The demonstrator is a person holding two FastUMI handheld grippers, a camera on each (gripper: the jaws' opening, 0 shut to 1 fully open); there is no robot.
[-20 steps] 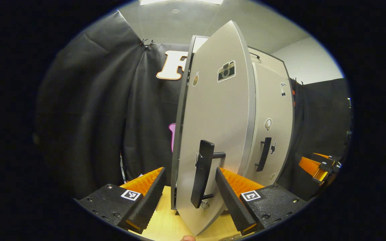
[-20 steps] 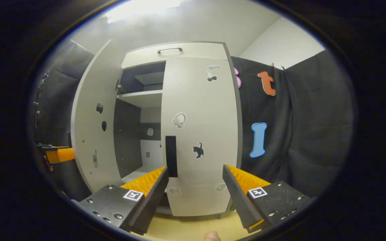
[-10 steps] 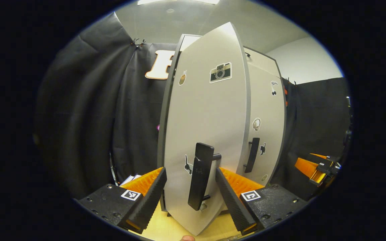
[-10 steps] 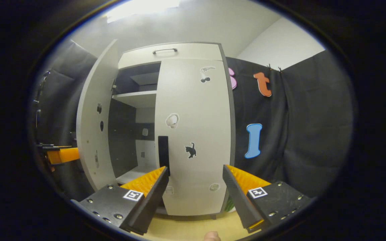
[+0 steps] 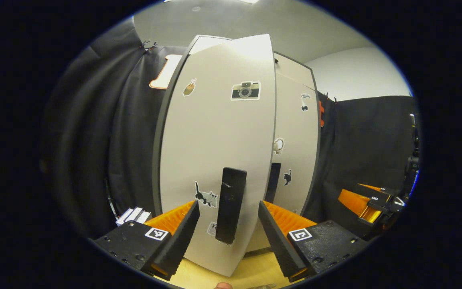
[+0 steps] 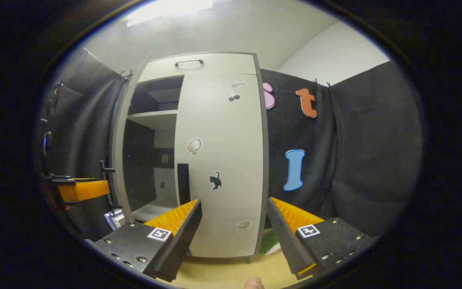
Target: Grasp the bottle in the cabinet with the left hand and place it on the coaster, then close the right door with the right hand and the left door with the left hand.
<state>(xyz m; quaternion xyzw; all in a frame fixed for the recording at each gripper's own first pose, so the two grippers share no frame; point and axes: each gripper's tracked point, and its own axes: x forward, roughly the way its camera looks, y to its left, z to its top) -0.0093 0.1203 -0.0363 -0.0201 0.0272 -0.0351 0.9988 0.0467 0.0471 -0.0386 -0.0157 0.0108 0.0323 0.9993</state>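
Note:
The cabinet's pale left door (image 5: 215, 136) stands partly open in the left gripper view, and its black handle (image 5: 230, 204) hangs between the spread fingers of my left gripper (image 5: 227, 205), which is open. Behind it the right door (image 5: 295, 148) lies flat against the cabinet. In the right gripper view that right door (image 6: 221, 160) is closed, and the left door (image 6: 117, 160) shows edge-on with the left gripper (image 6: 82, 190) beside its handle (image 6: 108, 184). My right gripper (image 6: 234, 205) is open and holds nothing, a short way in front of the right door.
The open left half of the cabinet shows a shelf (image 6: 152, 119) and a dark interior. A green thing (image 6: 270, 243) lies by the cabinet's right foot, and a small stack (image 6: 114, 219) sits at its left. The wooden table (image 6: 223, 273) runs under both grippers.
The left door has swung well toward the cabinet, with my left gripper following its handle. The right door stays closed while my right gripper has drifted slightly back and to the right.

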